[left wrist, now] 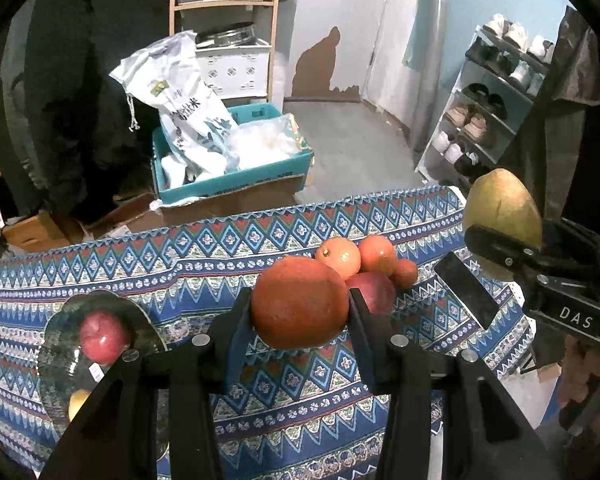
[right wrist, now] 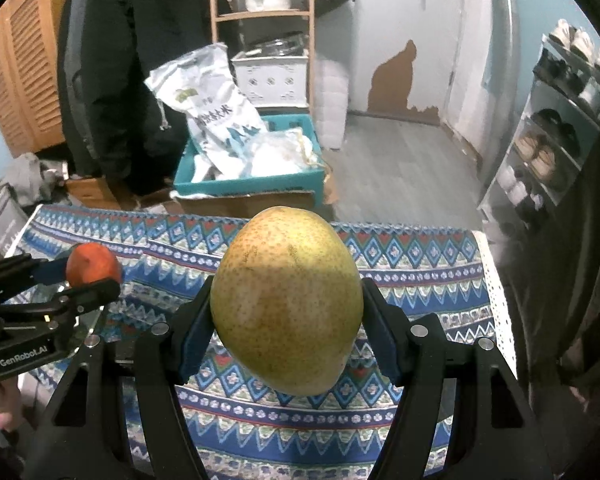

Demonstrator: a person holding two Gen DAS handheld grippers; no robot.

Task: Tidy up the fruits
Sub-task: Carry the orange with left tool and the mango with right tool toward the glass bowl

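Observation:
My left gripper (left wrist: 300, 312) is shut on a large orange (left wrist: 300, 302) and holds it above the patterned tablecloth (left wrist: 204, 264). Behind it lies a pile of fruit: an orange (left wrist: 339, 257), two more orange fruits (left wrist: 378, 254) and a red apple (left wrist: 374, 290). A glass plate (left wrist: 60, 344) at the left holds a red apple (left wrist: 100, 336) and a yellow fruit (left wrist: 78, 402). My right gripper (right wrist: 286, 320) is shut on a yellow-green pear (right wrist: 286, 300), held above the cloth. The pear also shows at the right of the left wrist view (left wrist: 502, 216); the orange at the left of the right wrist view (right wrist: 94, 266).
A black phone (left wrist: 466, 290) lies on the cloth at the right. Beyond the table's far edge stands a teal box (left wrist: 236, 176) with bags, a wooden shelf (left wrist: 224, 4), a shoe rack (left wrist: 496, 92) at the right and a dark coat (right wrist: 116, 68).

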